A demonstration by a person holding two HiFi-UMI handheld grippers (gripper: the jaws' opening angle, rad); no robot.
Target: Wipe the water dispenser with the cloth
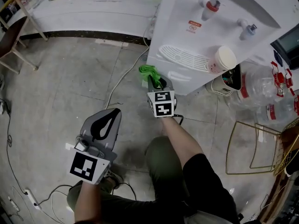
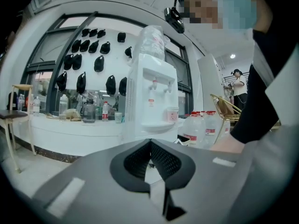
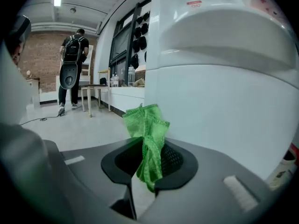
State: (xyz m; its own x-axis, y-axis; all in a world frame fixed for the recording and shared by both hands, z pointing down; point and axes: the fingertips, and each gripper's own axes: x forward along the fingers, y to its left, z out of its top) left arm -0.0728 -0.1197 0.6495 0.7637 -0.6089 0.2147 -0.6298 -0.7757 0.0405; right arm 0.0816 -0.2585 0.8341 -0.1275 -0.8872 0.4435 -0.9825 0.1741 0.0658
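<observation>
Just beside the lower panel of the water dispenser (image 1: 187, 13), the right tongs (image 3: 148, 149) clamp the green cloth (image 3: 145, 125); wiping looks about to begin, calling for a press forward onto the panel; the left tongs (image 2: 150, 143) sit closed and empty, well back; only the head view shows the paper cup (image 1: 223, 59) under the taps.
</observation>
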